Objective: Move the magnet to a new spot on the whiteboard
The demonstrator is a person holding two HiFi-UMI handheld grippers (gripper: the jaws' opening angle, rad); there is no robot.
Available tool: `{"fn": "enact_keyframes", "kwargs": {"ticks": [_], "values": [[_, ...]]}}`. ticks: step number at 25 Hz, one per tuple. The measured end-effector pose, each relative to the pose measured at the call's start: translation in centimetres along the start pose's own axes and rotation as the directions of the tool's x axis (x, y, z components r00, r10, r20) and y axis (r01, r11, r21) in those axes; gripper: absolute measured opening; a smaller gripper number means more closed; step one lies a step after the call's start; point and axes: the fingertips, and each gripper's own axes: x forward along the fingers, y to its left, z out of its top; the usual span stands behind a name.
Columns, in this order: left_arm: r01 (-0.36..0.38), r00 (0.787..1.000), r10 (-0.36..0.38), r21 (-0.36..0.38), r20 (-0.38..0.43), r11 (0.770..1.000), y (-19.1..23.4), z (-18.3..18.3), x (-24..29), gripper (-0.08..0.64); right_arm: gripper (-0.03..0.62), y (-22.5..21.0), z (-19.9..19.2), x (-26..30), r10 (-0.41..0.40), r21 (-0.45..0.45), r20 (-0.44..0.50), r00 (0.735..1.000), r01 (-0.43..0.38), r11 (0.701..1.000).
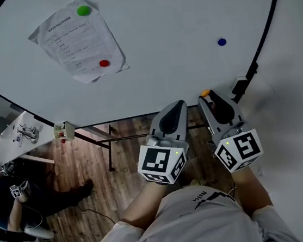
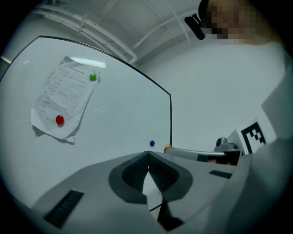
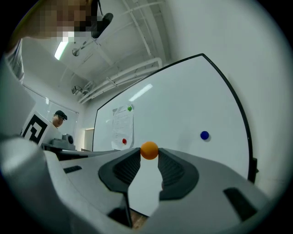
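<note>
Right gripper view: right claw [image 3: 149, 153] pinches orange magnet [image 3: 149, 150].

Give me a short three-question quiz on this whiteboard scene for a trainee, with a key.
1. Multiple choice: what sits between the jaw tips of the right gripper? A) a marker pen B) an orange magnet C) nothing
2. True or false: the left gripper has its jaws together with nothing between them.
3. Fill in: the paper sheet is pinned to the whiteboard by a ___ magnet at its top and a ___ magnet lower down.
Key: 1 B; 2 true; 3 green magnet, red magnet.
</note>
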Motion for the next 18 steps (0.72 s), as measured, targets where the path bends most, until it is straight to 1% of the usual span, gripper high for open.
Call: {"fn": "enact_keyframes", "kwargs": {"ticks": [4, 7, 12, 18], "values": [[-0.007, 1.0, 0.007, 0.013, 0.005, 1.0, -0.1, 0.3, -0.5, 0.012, 0.12, 0.7, 0.2, -0.1, 0.017, -0.008, 0.0, 1.0, -0.017, 1.0], [-0.012, 1.0, 0.012, 0.03, -0.007, 0.999, -0.3, 0.1, -0.7, 0.011, 0.12, 1.2, 0.3, -0.2, 0.028, -0.008, 0.001, 1.0, -0.028, 1.0], [-0.011, 1.0, 0.011, 0.01, -0.012, 1.0, -0.2, 0.1, -1.1, 0.011, 0.12, 1.8, 0.3, 0.0, 0.047, -0.009, 0.001, 0.999, -0.047, 0.999], [-0.049, 0.999, 0.049, 0.012, 0.0, 0.999, 1.0, 0.5, -1.8, 0.011, 0.12, 2.8, 0.0, 0.7, 0.073, -0.004, 0.0, 0.997, -0.073, 0.997]]}}
